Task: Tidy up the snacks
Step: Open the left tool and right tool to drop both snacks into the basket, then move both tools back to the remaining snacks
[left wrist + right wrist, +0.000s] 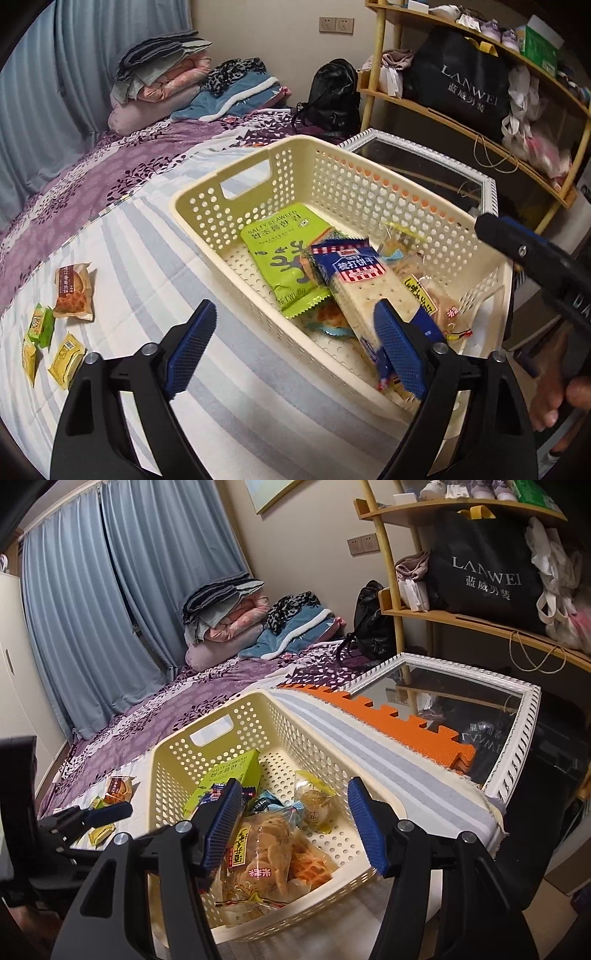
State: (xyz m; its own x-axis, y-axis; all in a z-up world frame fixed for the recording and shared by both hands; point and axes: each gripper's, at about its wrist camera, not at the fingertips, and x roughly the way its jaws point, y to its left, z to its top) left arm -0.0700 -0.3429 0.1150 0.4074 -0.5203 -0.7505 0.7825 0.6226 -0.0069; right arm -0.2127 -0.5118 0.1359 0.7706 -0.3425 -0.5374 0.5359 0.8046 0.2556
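I see a cream plastic basket (332, 173) with holes in its walls, standing on a striped cloth (155, 258) on the bed. Inside it lies a green seaweed packet (284, 258) at the far left, and across it a long blue cracker packet (354, 280) that leans toward the near wall of the basket. To the right of it is a clear bag of rice crackers (258, 849), and behind that a small packet with a round cake (314, 805).

My left gripper (295, 347) stands wide, with nothing between its blue pads (192, 339). Its right pad is over the near end of the blue cracker packet; I cannot tell for sure if it touches the packet, because the pad covers that place. The left pad is over the striped cloth, outside the basket.

My right gripper (295, 827) is open to a middle width and hangs over the near part of the basket, above the bag of rice crackers, holding nothing.

On the cloth, well to the left of the basket, four small snacks are not yet in: a brown pastry packet (74, 291), a green packet (41, 325) and two yellow packets (66, 360), all close together
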